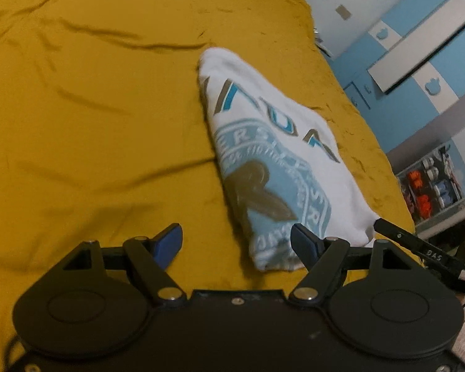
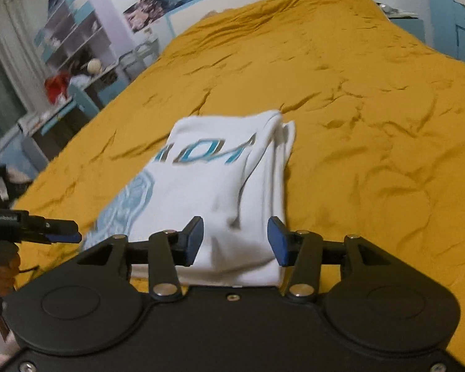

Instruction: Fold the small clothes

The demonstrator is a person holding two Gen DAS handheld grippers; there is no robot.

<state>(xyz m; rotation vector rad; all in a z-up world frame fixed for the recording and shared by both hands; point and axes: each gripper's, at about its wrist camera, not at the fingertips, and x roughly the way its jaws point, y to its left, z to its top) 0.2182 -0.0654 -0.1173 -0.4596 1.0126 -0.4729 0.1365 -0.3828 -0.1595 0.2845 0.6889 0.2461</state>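
Shirt (image 2: 220,186) lies folded on the mustard bedspread (image 2: 372,130), a white bundle with blue lettering, and its long axis runs straight away from my right gripper (image 2: 235,241) toward the far end of the bed. The near short edge sits just under and ahead of that gripper's blue pads, which stand apart with white cloth showing in the gap but not pinched. I judge that gripper empty, with nothing pressed.

My left gripper (image 1: 237,245) is spread wide over bare bedspread (image 1: 93,124), holding nothing. From it the shirt (image 1: 272,155) lies ahead and off to the right, slanting away. Only the bundle's near left corner reaches the inner side of the right-hand pad, and I cannot tell whether it touches. The tip of my right gripper (image 1: 384,228) shows at the bundle's near right corner in this view.

So the right hand is the nearer and better lined up: centred on the short edge, pointing along the length. The left would need to shift right to meet the same edge. If another fold is wanted, I judge it would go from this near edge away along the long axis. The bundle already looks compact, though blur hides its layers.
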